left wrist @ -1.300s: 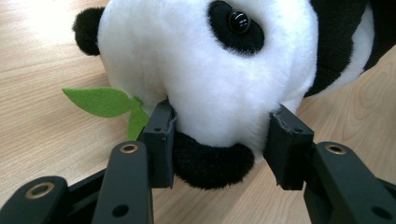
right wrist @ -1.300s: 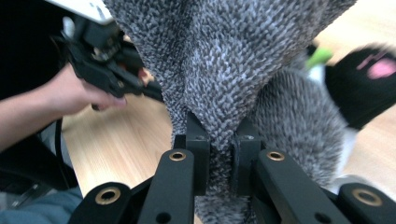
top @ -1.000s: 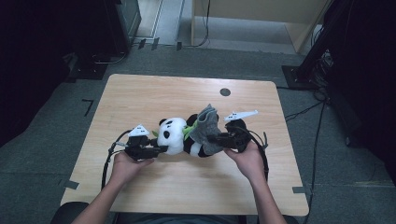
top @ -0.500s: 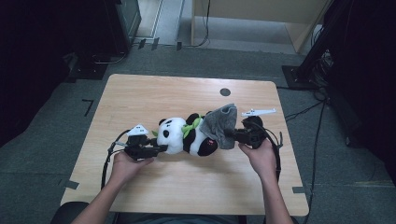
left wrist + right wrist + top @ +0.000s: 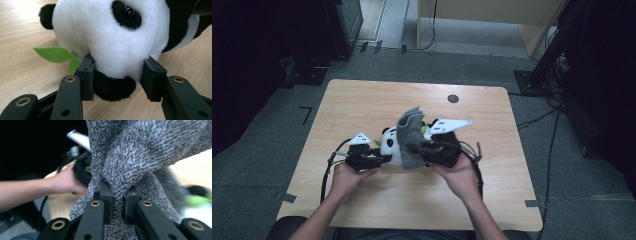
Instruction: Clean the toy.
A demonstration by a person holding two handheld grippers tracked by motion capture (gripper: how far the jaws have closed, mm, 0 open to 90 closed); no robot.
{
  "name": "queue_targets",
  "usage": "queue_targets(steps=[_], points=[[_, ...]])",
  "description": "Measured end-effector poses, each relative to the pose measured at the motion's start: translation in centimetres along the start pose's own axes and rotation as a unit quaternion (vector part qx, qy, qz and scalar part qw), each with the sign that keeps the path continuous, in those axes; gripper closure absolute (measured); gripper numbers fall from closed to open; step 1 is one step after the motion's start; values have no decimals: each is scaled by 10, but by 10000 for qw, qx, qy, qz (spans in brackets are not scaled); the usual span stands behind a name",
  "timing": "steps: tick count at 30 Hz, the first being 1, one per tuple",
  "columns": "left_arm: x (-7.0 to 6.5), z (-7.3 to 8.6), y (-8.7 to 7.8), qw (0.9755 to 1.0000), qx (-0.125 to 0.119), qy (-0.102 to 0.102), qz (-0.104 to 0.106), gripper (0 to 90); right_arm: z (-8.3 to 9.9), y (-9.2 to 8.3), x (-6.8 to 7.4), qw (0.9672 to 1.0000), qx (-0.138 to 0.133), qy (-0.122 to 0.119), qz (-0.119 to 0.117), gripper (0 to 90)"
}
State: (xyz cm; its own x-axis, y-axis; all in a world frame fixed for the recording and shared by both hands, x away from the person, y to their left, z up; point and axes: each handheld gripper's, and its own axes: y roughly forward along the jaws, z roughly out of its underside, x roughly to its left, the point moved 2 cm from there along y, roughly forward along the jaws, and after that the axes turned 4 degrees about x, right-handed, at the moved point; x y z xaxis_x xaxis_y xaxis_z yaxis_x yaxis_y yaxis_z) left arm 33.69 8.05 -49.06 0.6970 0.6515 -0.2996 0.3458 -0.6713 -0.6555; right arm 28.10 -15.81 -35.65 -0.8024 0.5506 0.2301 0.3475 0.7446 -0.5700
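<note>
The wooden tabletop (image 5: pixel 362 105) carries a small round dark mark (image 5: pixel 453 98) toward its 1 o'clock edge. Near the tabletop's centre, slightly toward 6 o'clock, lies a plush panda (image 5: pixel 390 145) on its side, head toward 9 o'clock. A grey knitted cloth (image 5: pixel 411 137) stands up over the panda's body, bunched and lifted, its top pointing toward 12 o'clock.

The right claw (image 5: pixel 419 148), at 3 o'clock of the panda, is clenched on that cloth: in the right gripper view its two black pads pinch a fold of the cloth (image 5: pixel 140 157) tightly between them (image 5: pixel 118 202). The left claw (image 5: pixel 382 159), at 9 o'clock of the panda, grasps the toy's head: in the left gripper view the pads press into the white muzzle of the panda (image 5: pixel 112 37) from both sides (image 5: pixel 117 78), with the black ear below them. A green felt leaf (image 5: pixel 56 55) lies on the wood just beside the left pad.
</note>
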Motion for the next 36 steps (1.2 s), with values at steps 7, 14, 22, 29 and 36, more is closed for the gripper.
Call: queue_targets(steps=[7, 14, 22, 29, 36], points=[[-1, 0, 0, 10000, -20, -55, 18, 525, 21, 64, 13, 9988, 412, -162, -208, 826], [0, -1, -1, 9999, 30, -95, 39, 536, 61, 97, -17, 9946, 792, -176, 649, 824], [0, -2, -1, 9999, 38, -99, 37, 538, 70, 88, -29, 9936, 805, -76, 784, 819], [0, -3, -1, 10000, 38, -58, 47, 539, 70, 75, -34, 9927, 832, -22, 870, 819], [-1, -3, -1, 10000, 68, 7, 30, 538, 72, 58, -37, 9912, 898, -9, 968, 819]])
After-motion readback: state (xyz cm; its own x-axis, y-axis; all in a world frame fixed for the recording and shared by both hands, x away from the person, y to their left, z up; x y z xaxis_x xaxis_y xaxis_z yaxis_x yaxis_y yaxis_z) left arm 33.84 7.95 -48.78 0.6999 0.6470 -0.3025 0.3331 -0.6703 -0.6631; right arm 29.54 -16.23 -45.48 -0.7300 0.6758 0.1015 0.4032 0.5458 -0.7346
